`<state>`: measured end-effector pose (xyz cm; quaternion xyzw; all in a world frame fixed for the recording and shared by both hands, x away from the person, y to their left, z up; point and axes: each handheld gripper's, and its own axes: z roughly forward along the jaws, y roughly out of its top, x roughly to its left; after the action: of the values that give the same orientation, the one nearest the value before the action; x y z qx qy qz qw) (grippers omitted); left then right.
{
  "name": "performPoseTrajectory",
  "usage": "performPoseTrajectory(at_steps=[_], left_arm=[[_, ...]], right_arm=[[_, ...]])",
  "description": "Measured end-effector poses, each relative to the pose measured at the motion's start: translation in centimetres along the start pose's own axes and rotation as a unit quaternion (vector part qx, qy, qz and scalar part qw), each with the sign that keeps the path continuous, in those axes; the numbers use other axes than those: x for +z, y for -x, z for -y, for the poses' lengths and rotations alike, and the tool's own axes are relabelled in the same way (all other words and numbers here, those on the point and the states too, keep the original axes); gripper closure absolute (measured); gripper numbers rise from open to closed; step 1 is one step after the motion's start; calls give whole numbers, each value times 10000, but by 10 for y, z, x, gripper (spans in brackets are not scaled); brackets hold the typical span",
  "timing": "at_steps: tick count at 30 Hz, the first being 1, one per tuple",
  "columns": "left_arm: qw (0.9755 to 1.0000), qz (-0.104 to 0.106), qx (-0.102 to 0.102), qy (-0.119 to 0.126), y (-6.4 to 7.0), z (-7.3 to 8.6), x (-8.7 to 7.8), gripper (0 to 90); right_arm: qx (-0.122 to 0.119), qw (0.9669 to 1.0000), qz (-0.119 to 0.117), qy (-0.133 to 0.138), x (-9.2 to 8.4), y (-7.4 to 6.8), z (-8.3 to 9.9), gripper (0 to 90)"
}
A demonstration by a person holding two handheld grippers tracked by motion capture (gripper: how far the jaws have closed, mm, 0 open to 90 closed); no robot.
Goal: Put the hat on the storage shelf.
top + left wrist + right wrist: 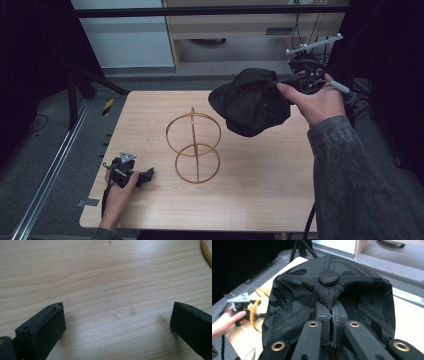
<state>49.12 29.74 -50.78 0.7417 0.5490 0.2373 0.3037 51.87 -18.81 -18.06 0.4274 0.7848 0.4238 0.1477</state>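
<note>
Fabric is pinched hard between the jaws of your right gripper (284, 84): in the right gripper view they press together on a fold of the black mesh cap with a round button on its crown (329, 300), just below that button. In the high view you hold that cap up in the air at about two o'clock over the pale wooden table (260, 195), well clear of its top. Near the table's centre stands the thin golden wire stand of joined hoops (194, 145), apart from the cap. Your left gripper (146, 176) rests low at about eight o'clock on the table, near the stand but not touching it; the left gripper view shows its jaws spread wide over bare wood, with a sliver of golden wire at one o'clock, probably the stand's lowest hoop.
</note>
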Motion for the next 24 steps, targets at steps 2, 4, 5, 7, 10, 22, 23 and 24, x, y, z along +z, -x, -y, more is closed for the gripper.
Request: performPoseTrajectory(at_steps=[2,4,5,7,10,22,23,24], left_arm=[[10000,0,-1,0,0,0,0,0],[10000,0,-4,1,0,0,0,0],[10000,0,-3,1,0,0,0,0],[10000,2,-1,2,0,0,0,0],[10000,6,3,0,0,0,0,0],[10000,3,-9,10,0,0,0,0],[10000,3,-8,10,0,0,0,0],[10000,3,-9,11,0,0,0,0]], right_arm=[[-58,10000,-39,49,0,-7,-5,872],[-120,9998,-85,110,0,-14,-10,872],[-147,9997,-111,130,0,-17,-12,872],[-200,9996,-157,157,0,-23,-15,872],[-290,9991,-219,204,0,-32,-20,872],[-499,9971,-485,310,5,-59,-31,872],[-510,9969,-503,311,6,-61,-31,872],[-530,9969,-505,303,7,-63,-31,872]])
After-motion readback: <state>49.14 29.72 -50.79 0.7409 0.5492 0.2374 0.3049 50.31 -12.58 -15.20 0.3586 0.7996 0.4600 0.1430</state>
